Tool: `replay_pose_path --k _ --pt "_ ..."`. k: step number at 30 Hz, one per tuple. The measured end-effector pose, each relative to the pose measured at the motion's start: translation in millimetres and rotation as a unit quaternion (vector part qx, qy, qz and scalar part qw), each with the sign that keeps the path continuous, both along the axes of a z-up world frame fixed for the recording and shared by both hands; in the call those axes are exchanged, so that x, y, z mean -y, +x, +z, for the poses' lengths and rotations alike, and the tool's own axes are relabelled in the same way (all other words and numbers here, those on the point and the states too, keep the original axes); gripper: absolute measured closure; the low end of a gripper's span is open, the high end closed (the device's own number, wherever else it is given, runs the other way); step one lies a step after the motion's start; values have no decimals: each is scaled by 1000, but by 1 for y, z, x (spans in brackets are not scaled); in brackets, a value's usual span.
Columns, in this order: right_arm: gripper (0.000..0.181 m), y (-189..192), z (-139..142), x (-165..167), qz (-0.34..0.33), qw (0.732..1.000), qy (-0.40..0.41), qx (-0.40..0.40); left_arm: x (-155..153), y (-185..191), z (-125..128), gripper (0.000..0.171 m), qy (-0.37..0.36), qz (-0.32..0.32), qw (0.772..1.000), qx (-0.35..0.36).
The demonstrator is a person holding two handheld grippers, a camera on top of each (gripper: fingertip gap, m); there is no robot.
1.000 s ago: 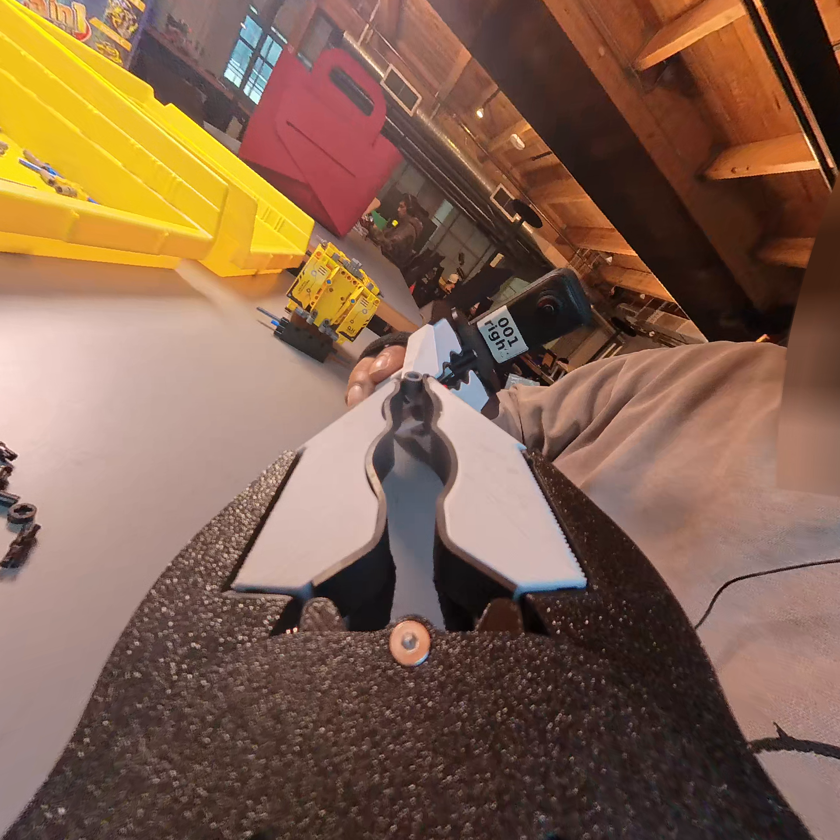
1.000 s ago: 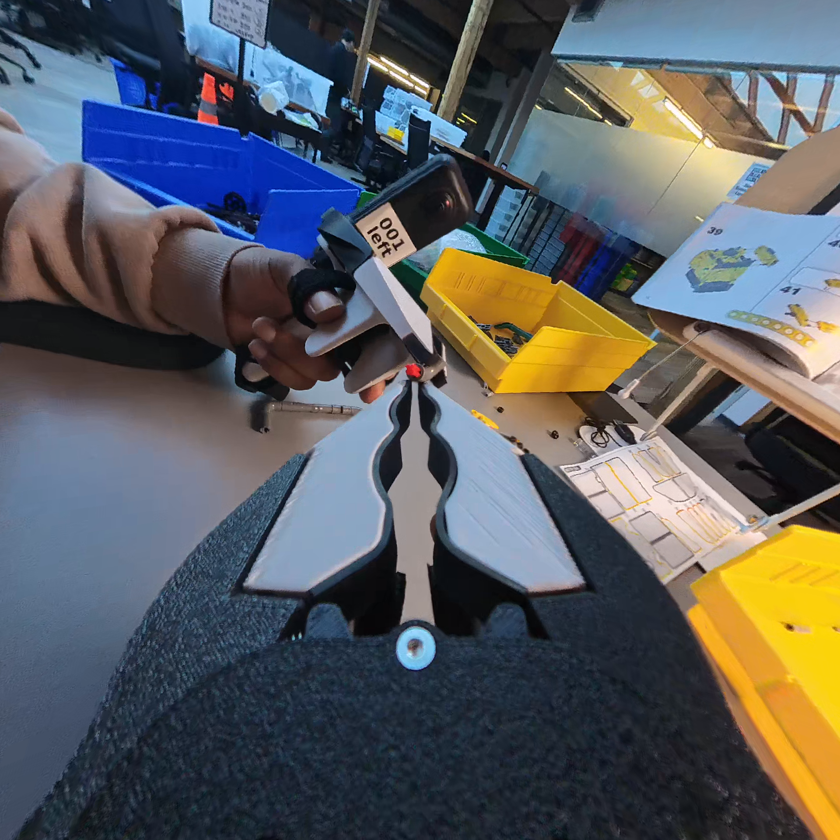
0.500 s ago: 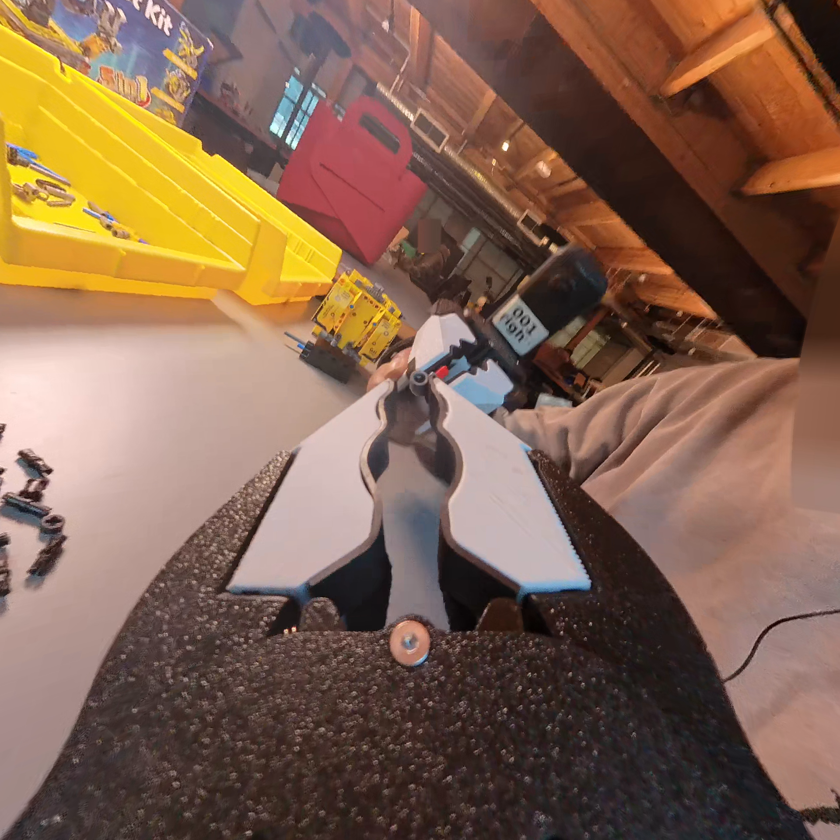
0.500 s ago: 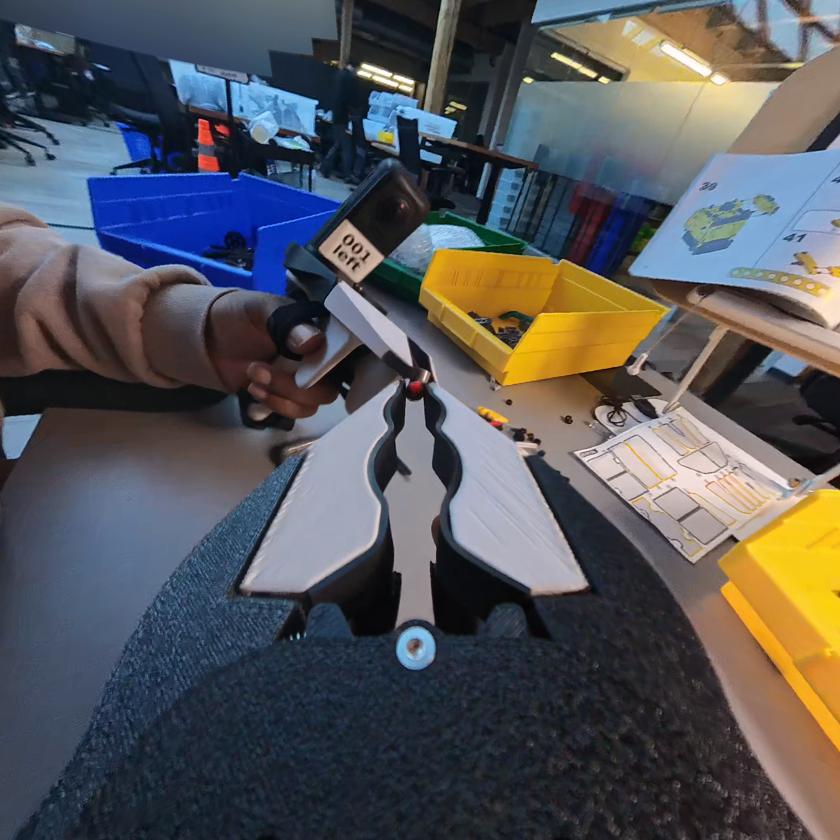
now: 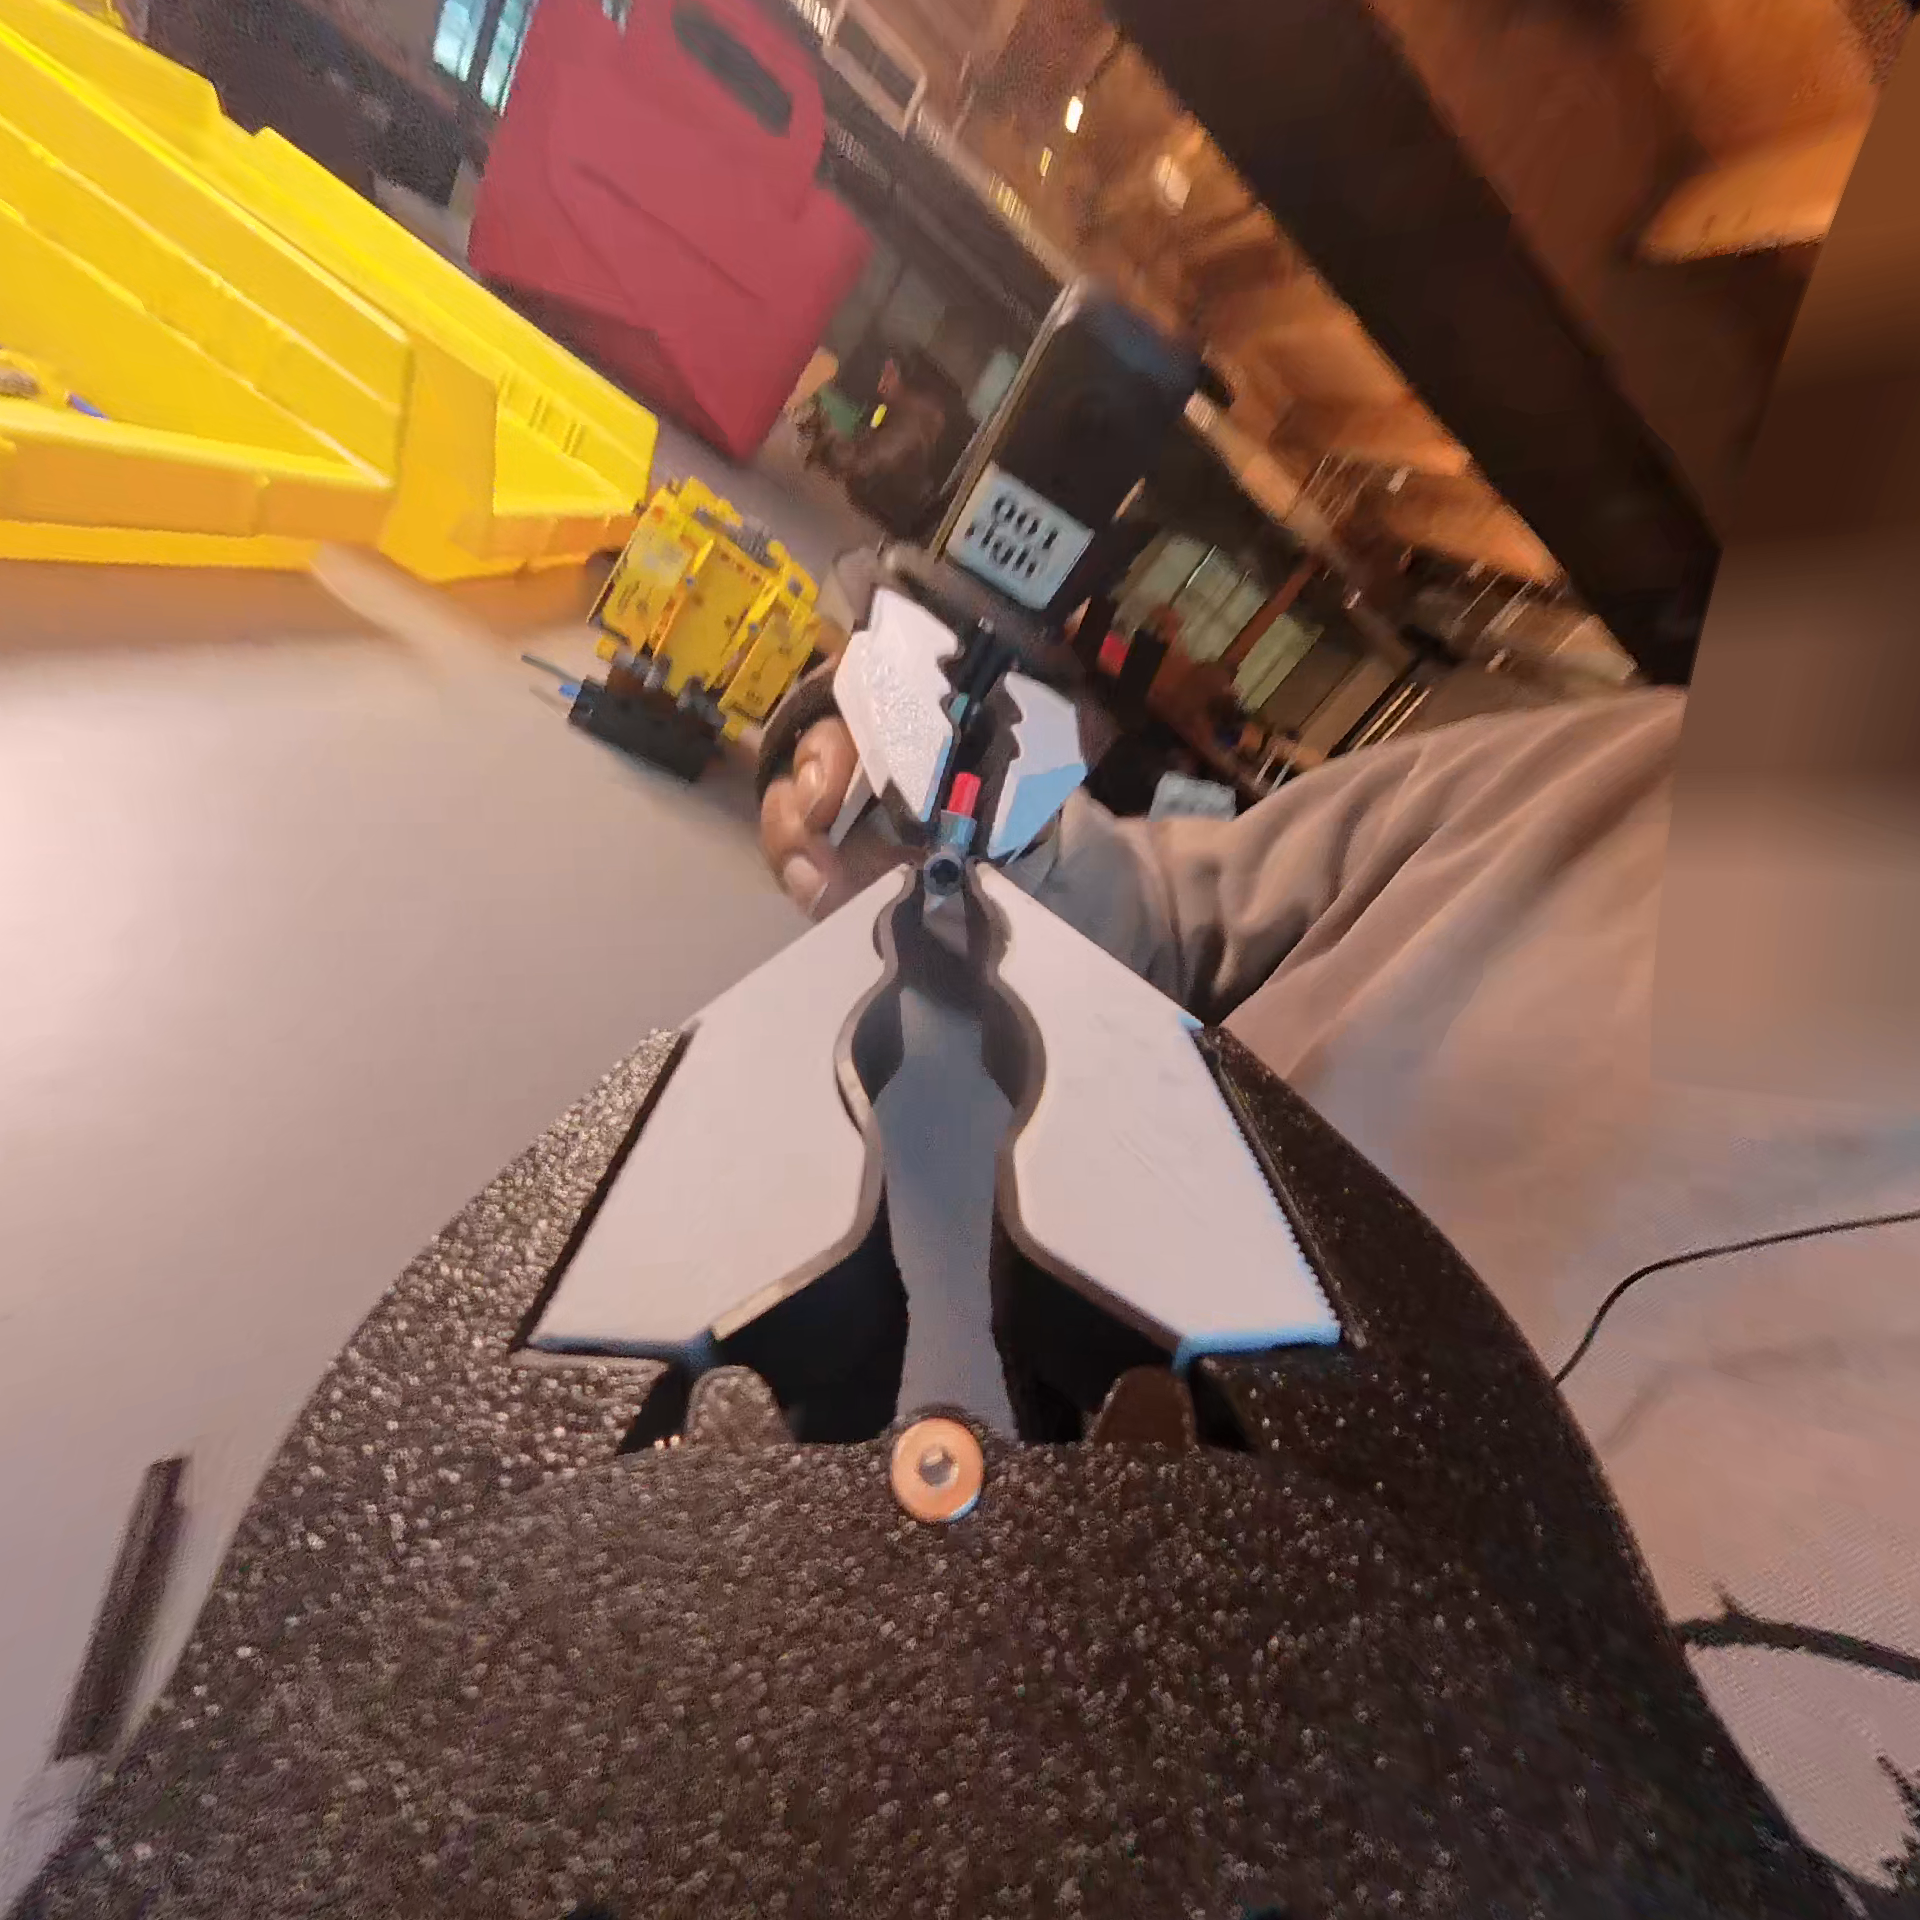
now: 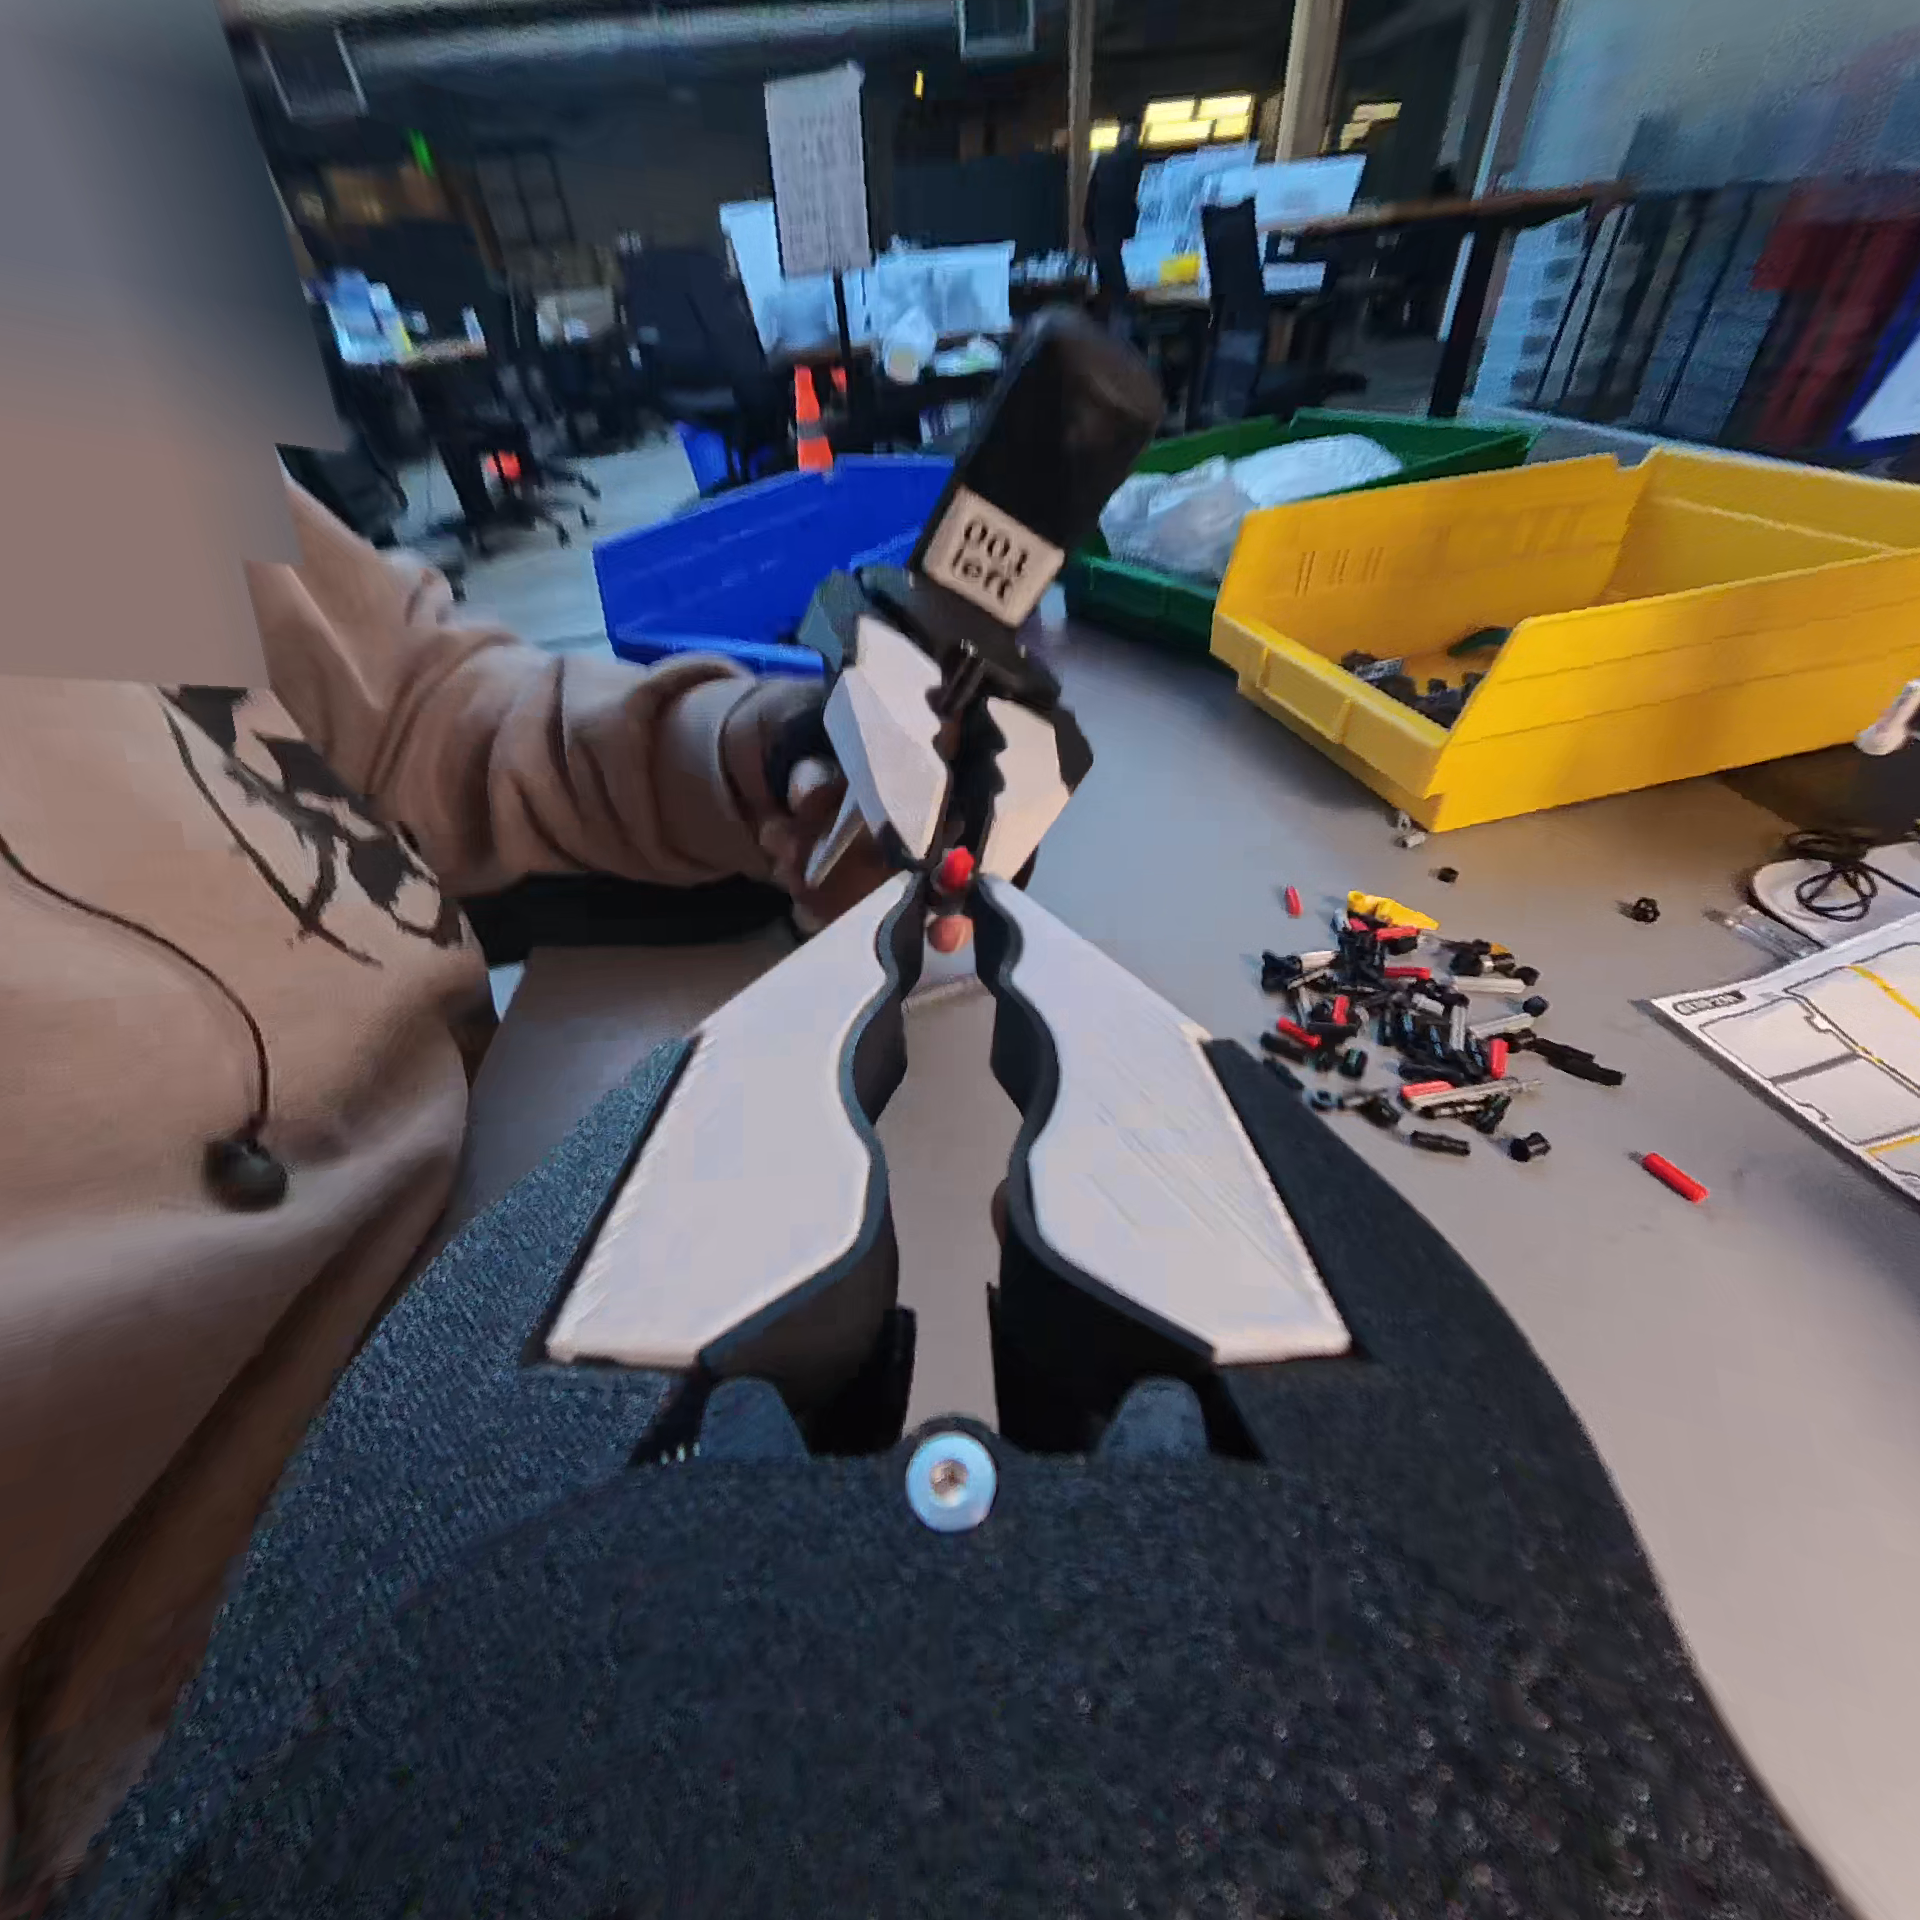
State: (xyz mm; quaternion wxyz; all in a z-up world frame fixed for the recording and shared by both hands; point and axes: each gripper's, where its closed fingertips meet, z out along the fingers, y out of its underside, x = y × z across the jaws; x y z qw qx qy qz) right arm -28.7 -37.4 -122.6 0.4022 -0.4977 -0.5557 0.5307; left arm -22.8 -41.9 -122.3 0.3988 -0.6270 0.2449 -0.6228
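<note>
Left wrist view: left hand-held gripper (image 5: pixel 943 885) is pinched narrow on 1 small grey pin (image 5: pixel 943 868), seen end-on w/ a hole in its face, so its long axis runs fwd along the fingers. Right hand-held gripper (image 6: pixel 951 888) faces it tip to tip, also pinched narrow, on 1 red pin (image 6: pixel 954 868). The red pin's long axis lies along that gripper's fingers and points at the grey pin. The 2 parts sit just beside each other, maybe touching; blur, can't tell. Both are held up off the desk (image 6: pixel 1195 790), in front of a person in a tan sweatshirt (image 6: pixel 416 748).

Counts, right wrist view:
- 1 blue bin (image 6: pixel 748 561), 1 green bin (image 6: pixel 1143 597), 1 yellow bin (image 6: pixel 1538 665) w/ dark bits inside
- 1 heap of small black, red & grey parts (image 6: pixel 1403 1029) on the desk
- 1 loose red pin (image 6: pixel 1673 1177) near it
- 1 printed sheet (image 6: pixel 1818 1049) at the right edge

Left wrist view adds stacked yellow bins (image 5: pixel 260 343), 1 yellow block model (image 5: pixel 707 623) and 1 red carton (image 5: pixel 665 177).

Each gripper's black camera carries 1 white sticker (image 6: pixel 987 556) w/ dark print.
</note>
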Motion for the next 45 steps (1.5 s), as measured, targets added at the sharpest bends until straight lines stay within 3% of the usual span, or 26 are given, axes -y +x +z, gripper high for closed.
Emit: replay_pose_path --k 5,10,16,20,23,25,29,33,37,39,45 --pt "165 -1 32 -18 -39 978 -156 -131 -15 -19 30 165 -73 29 974 210" --pt "165 -12 39 -18 -71 972 -153 -166 -14 -15 37 165 -81 38 959 269" --pt "176 -13 37 -17 -56 974 -156 -154 -16 -10 31 165 -84 40 966 243" --pt "176 -8 26 -25 -43 988 -131 -67 -24 -18 15 154 5 99 994 53" --pt "176 -8 -9 -33 -85 995 -16 57 -27 -19 -4 154 53 124 987 -85" --pt "176 -12 -29 -31 -93 989 40 112 -25 -13 -13 154 41 114 986 -110" --pt "176 -16 -41 -24 -93 982 92 136 -26 -9 -32 166 36 115 980 -158" --pt "176 -15 -31 -23 -102 980 129 111 -24 -9 -20 167 48 110 984 -132" --pt "175 -13 7 -15 -97 988 117 -2 -18 -12 13 169 19 90 996 20" --pt "173 -14 6 -15 -100 988 121 -6 -16 -11 18 169 8 84 995 61" --pt "175 -13 5 -12 -89 991 98 -15 -14 -9 18 170 37 85 995 44"
